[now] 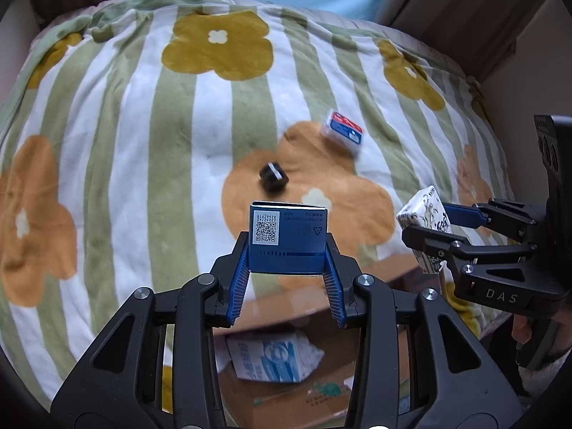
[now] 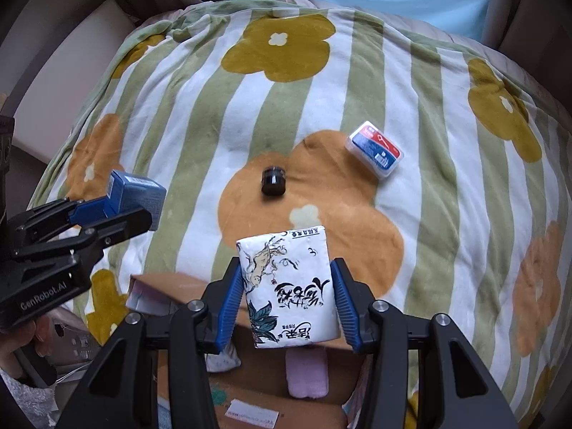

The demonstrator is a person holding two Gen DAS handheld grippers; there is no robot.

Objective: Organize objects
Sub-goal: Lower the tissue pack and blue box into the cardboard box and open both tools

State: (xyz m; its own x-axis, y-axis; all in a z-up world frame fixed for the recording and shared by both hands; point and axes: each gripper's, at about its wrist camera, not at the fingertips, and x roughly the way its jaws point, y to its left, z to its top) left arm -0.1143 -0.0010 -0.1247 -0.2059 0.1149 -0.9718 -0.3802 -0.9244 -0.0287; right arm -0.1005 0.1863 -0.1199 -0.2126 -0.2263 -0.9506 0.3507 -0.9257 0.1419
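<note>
Your left gripper (image 1: 287, 250) jaws grip the blue box (image 1: 287, 237); right gripper (image 2: 289, 293) jaws clamp the tissue pack (image 2: 289, 289), both above the cardboard box (image 2: 250, 404). Black cap (image 2: 272, 180) and plastic case (image 2: 374, 150) remain on the bed (image 2: 178, 107).

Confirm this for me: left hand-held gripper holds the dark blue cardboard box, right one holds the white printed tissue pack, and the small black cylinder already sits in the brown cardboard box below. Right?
Not quite. The small black cylinder lies on the floral striped blanket, not in the brown cardboard box, as the right wrist view shows. The rest stands.
</note>
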